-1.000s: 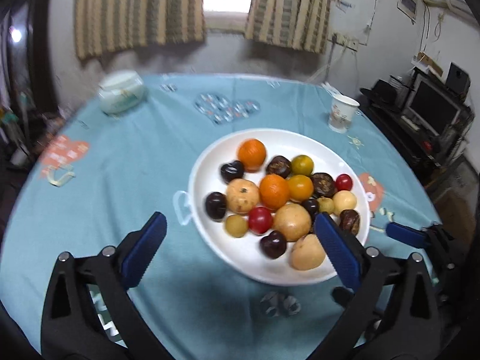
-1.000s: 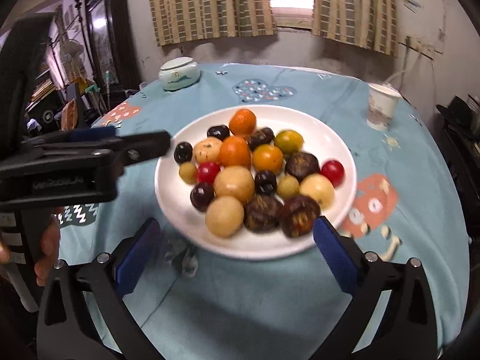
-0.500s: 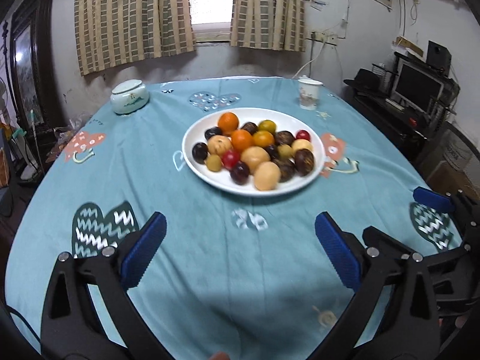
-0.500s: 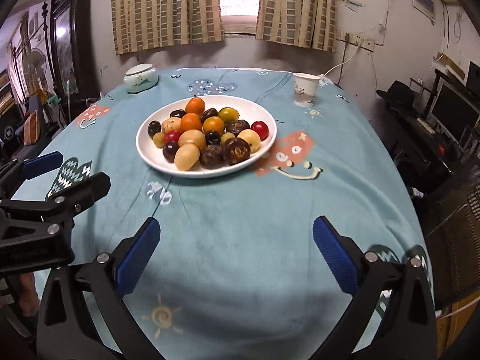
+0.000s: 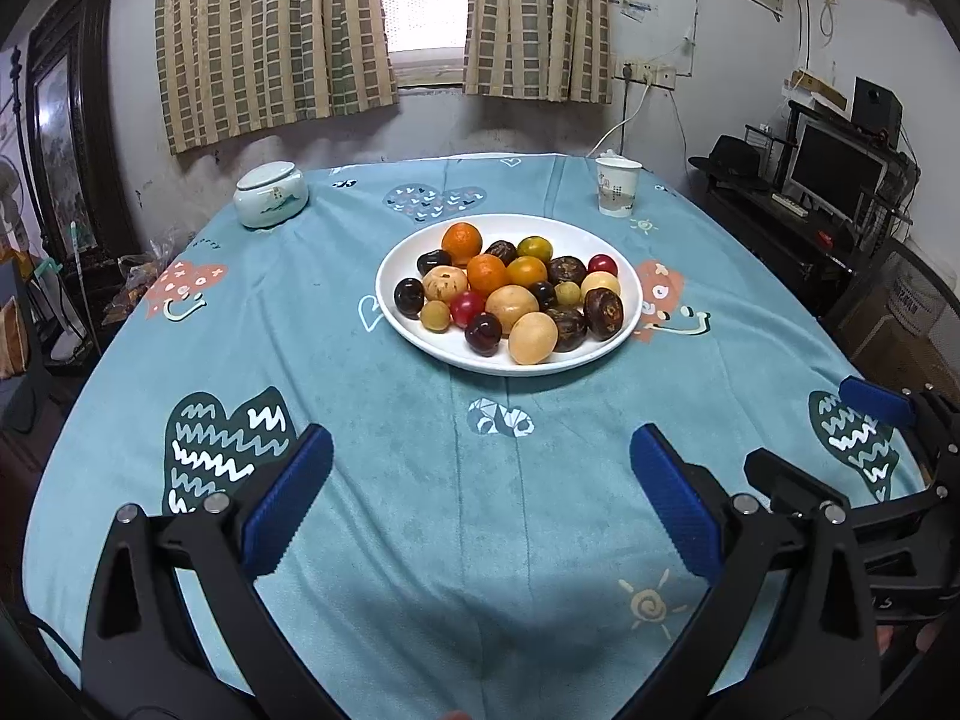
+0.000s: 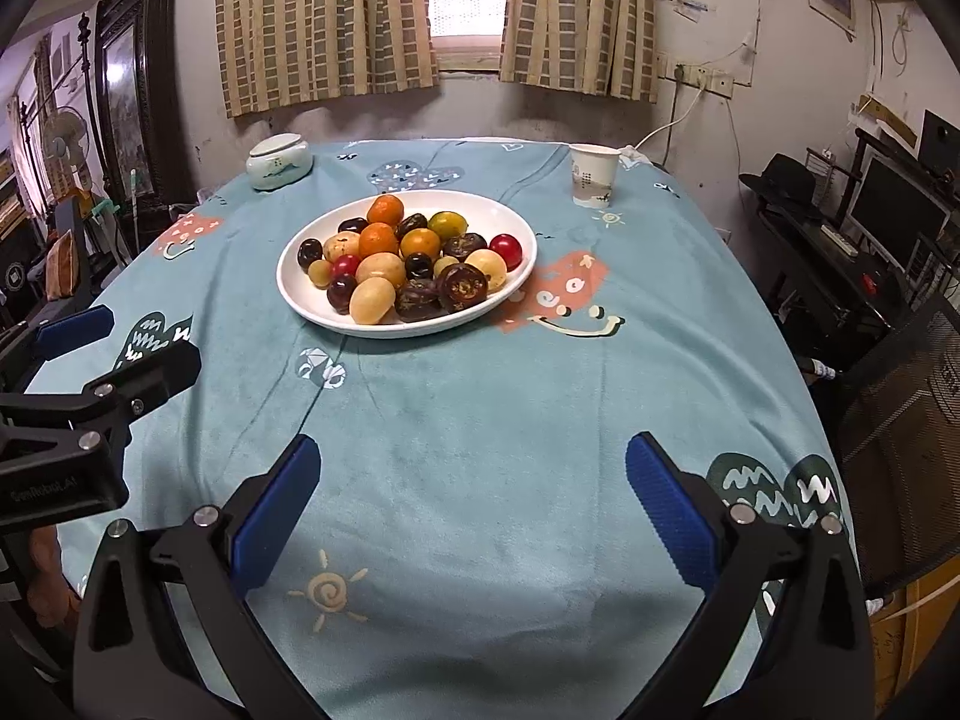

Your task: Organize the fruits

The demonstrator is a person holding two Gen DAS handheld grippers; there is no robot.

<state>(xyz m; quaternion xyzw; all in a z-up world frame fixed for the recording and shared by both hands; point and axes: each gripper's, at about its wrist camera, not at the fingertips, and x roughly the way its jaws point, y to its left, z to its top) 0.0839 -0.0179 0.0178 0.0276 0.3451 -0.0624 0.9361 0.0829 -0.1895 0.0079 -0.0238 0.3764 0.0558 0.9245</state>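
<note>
L gripper [image 5: 480, 498] nearest me: jaws spread wide, nothing between them, blue ribbed pads on black frame. It hangs over the near part of the worktop [image 5: 384, 540]. R gripper [image 6: 474, 492] same story, jaws spread, empty, same blue textured pads. The two sit side by side; each shows at the edge of the other's cam.

Worktop is round w/ a teal cloth, soft napped texture, printed w/ hearts, suns and smiley shapes. Near half is bare cloth, so plenty of open room between grippers and plate. Cloth drops off at the curved edge on both sides.

Mid worktop: white plate [image 5: 600, 240], oval-ish, shallow, glossy, smooth rim. Fruits [image 5: 510, 294] all piled in it, touching each other: round orange ones [image 5: 462, 240] at the far side, pale tan smooth ones [image 5: 533, 337] at the near rim, dark wrinkled ones [image 5: 603, 313] on the right, glossy red ones [image 5: 602, 264], small dark purple ones [image 5: 410, 296] on the left.

Far left: squat white ceramic lidded jar [image 5: 271, 194] near the worktop edge. Far right: paper cup [image 5: 618, 186], upright, just beyond the plate, apart from it.

Beyond that: wall, checked curtains [image 5: 270, 42], window. Right side has a dark desk w/ monitor [image 5: 834, 171].
</note>
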